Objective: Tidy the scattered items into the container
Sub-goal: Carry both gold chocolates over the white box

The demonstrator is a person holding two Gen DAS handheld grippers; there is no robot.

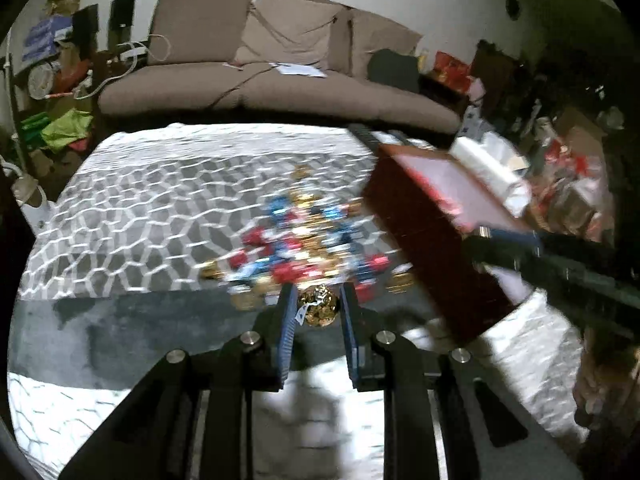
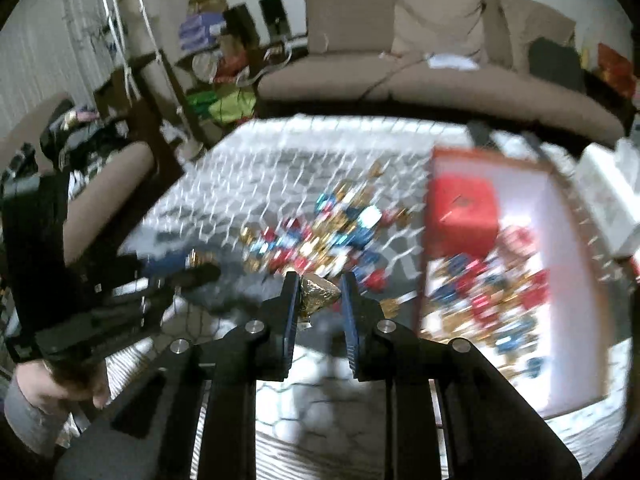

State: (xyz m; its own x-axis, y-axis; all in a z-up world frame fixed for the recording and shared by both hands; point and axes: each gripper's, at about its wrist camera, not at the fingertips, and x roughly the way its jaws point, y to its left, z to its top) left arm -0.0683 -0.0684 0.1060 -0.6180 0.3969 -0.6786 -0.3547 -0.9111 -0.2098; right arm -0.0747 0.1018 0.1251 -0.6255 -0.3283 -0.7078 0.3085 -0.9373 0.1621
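Gold-foil candy [image 1: 319,306] sits clamped between the left gripper [image 1: 318,308] fingers.

Open rug, left of pile: the patterned rug [image 1: 132,208] lies bare, free passage.
Centre: the heap of foil-wrapped candies [image 1: 304,248] covers the rug ahead of both tongs.
Right side: the red box [image 2: 560,280] blocks that flank; its mouth is open above the candies inside.
Far edge: the sofa [image 1: 280,68] closes off the rug.
Far right: clutter [image 1: 568,184] crowds beside the box.
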